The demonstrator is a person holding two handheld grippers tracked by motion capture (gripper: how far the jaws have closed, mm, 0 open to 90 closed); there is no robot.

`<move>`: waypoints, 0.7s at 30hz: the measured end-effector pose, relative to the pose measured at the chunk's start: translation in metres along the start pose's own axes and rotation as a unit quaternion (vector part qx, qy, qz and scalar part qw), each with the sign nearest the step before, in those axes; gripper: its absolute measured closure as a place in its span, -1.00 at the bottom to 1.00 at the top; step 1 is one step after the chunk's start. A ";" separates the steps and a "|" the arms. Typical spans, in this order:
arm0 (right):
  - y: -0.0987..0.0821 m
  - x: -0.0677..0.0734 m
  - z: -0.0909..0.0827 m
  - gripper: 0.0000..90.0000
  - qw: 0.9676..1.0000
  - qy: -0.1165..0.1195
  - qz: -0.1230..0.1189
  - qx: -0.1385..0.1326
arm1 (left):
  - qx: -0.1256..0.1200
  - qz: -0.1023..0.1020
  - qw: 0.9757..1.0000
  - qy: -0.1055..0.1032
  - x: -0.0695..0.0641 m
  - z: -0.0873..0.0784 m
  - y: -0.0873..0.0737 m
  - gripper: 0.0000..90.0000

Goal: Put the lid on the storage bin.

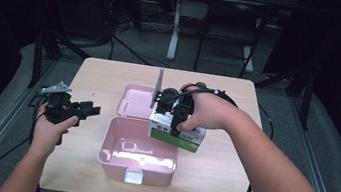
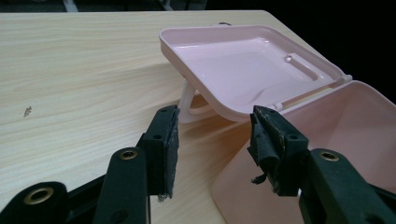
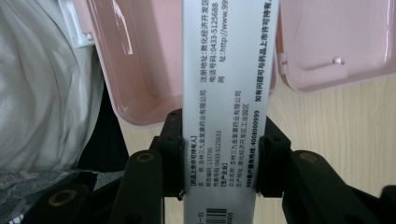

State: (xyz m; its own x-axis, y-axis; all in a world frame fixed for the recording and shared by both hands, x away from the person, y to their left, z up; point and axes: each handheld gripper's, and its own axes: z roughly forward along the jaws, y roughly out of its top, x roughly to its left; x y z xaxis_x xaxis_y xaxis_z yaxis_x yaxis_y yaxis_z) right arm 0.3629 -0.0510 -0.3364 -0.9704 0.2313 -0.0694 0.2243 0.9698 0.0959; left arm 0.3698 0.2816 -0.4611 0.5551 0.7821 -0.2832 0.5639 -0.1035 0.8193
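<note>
Your R tongs (image 1: 175, 122) are clamped on the white/green med box (image 1: 177, 133), pads on both narrow sides. Box hangs over the pink case's (image 1: 137, 158) 1 o'clock corner; case lid (image 1: 135, 100) lies open at 12. L tongs (image 1: 86, 110) at case's 9 o'clock, over the counter (image 1: 96, 73), jaws apart, nothing between them.

The table (image 1: 101, 73) has a light wooden top with a pale grain, and it stands on a grey floor (image 1: 129, 52). One thing lies directly on it — a pink plastic box (image 1: 138, 149), near the middle of the top. Its lid (image 1: 135, 100) is open and lies back behind it, propped on its white handle (image 2: 189, 105) — tilted, not flat.
</note>
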 end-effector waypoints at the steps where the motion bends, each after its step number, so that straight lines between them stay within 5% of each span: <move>1: 0.003 0.001 0.001 0.36 1.000 0.000 -0.003 0.002 | 0.000 0.000 1.000 -0.001 0.000 0.000 0.000 0.16; 21: 0.039 0.033 0.010 0.36 0.999 0.006 -0.050 0.009 | 0.004 0.001 1.000 0.000 0.000 0.002 -0.001 0.15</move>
State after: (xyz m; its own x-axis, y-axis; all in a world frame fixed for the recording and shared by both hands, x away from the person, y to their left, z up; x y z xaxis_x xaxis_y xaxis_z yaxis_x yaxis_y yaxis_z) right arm 0.3402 -0.0041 -0.3453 -0.9891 0.1316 -0.0663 0.1269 0.9894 0.0702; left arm 0.3709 0.2801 -0.4629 0.5559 0.7821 -0.2816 0.5681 -0.1101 0.8156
